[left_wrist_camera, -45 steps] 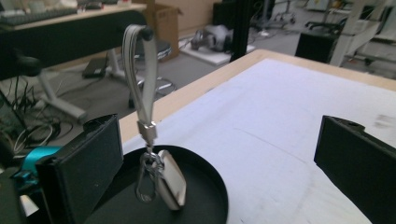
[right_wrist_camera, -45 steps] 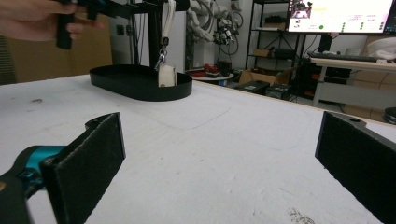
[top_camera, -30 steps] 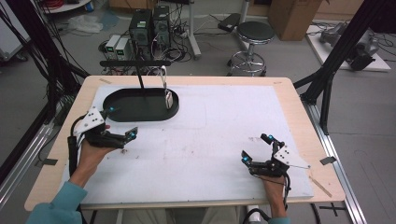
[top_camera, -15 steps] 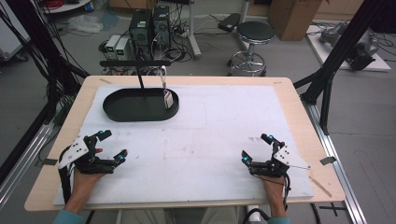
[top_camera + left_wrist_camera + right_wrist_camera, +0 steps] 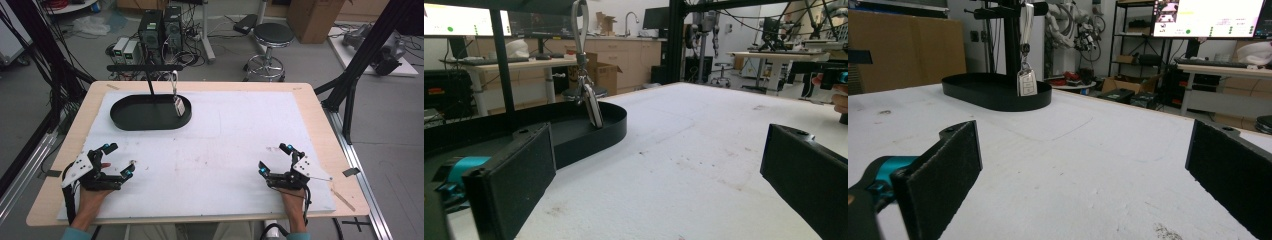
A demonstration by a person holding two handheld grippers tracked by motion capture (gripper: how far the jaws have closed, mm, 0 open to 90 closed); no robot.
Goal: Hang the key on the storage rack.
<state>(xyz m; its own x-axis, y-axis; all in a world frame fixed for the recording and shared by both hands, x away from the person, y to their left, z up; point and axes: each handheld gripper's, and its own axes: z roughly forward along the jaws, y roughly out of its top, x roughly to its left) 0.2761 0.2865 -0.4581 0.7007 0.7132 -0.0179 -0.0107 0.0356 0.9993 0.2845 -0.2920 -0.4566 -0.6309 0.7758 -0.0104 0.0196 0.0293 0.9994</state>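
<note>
A black oval tray sits at the table's far left, with a black T-shaped stand rising from it. A key fob on a grey strap hangs from the stand's bar, also seen as key fob and key fob. My left gripper rests open near the front left of the white mat, jaws wide apart with nothing between them. My right gripper rests open at the front right, also empty. Both stand well clear of the tray.
The white foam mat covers most of the wooden table. Black frame struts rise at the right edge and cables hang at the left. A stool and computers stand beyond the far edge.
My left gripper has drawn back from near the tray toward the front left of the table. The right gripper has stayed put.
</note>
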